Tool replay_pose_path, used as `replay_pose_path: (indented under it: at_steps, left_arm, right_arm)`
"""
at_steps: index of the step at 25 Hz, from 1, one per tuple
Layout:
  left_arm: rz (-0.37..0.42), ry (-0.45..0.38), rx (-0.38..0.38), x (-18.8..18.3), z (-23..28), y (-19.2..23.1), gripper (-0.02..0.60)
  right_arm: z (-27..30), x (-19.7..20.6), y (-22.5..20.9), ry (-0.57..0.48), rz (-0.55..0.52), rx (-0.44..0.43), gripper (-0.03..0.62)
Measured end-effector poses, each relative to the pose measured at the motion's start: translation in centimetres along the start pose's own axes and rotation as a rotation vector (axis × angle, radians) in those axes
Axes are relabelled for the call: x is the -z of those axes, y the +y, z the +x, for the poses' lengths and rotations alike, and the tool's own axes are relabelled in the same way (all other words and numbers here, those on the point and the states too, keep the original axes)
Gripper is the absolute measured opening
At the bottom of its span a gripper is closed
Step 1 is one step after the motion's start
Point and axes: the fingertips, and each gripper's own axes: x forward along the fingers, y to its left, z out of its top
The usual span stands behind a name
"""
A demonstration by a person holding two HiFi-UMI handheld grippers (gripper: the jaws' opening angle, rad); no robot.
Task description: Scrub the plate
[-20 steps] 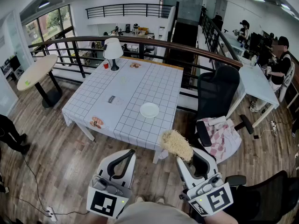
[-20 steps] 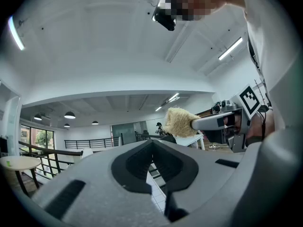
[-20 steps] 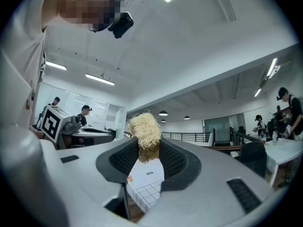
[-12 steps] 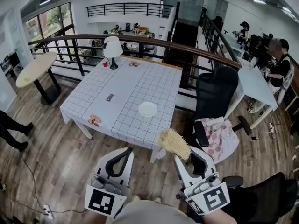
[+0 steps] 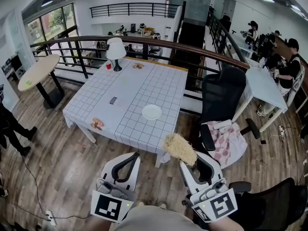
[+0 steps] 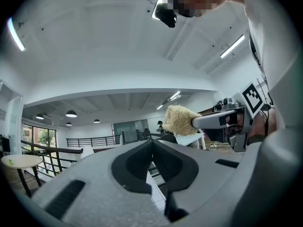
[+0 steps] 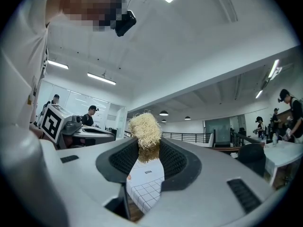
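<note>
Gripping a scrubber, well short of the plate

Right gripper [image 5: 192, 160] is clamped on a straw-coloured scrubber [image 5: 180, 149] (apparently a fibre pad, though the view is coarse), whose tuft rises past the jaws. Left gripper [image 5: 127, 159] is closed on nothing, jaw tips touching. Both hang over the wooden floor [image 5: 62, 162], off the near edge of the checked table [image 5: 139, 88]. White plate [image 5: 151, 112] lies near that edge, towards the right corner, well apart from both.

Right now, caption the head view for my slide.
The right tool grips a fibrous scrubber, left tool shut and empty, both short of the checked table where the white plate sits.
</note>
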Motion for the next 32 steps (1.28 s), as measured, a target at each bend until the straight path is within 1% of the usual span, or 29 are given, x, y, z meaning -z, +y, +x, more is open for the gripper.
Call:
replay_pose_path:
  at_steps: [5, 10, 13, 17, 27, 32]
  left_arm:
    - [-0.003, 0.006, -0.014, -0.2, 0.4, -0.8, 0.014]
    - [-0.003, 0.020, -0.011, 0.1, 1.1, -2.0, 0.014]
    - [-0.012, 0.028, -0.036, 0.4, 1.4, -2.4, 0.014]
    - [-0.049, 0.018, -0.070, 0.6, 1.8, -2.8, 0.014]
    - [-0.029, 0.040, -0.093, 0.9, 2.2, -5.0, 0.014]
    - [-0.020, 0.066, -0.079, 1.2, 2.3, -6.9, 0.014]
  right_arm:
    - [-0.6, 0.4, -0.4, -0.003, 0.017, -0.012, 0.135]
    - [-1.3, 1.1, -1.2, 0.000, 0.036, -0.023, 0.135]
    - [-1.6, 1.3, -1.6, -0.001, 0.043, -0.035, 0.135]
    - [-2.2, 1.9, -2.5, 0.005, 0.058, -0.041, 0.135]
    - [-4.0, 2.5, -4.0, -0.009, 0.084, -0.066, 0.135]
    - [-4.7, 2.7, -4.4, -0.017, 0.090, -0.082, 0.135]
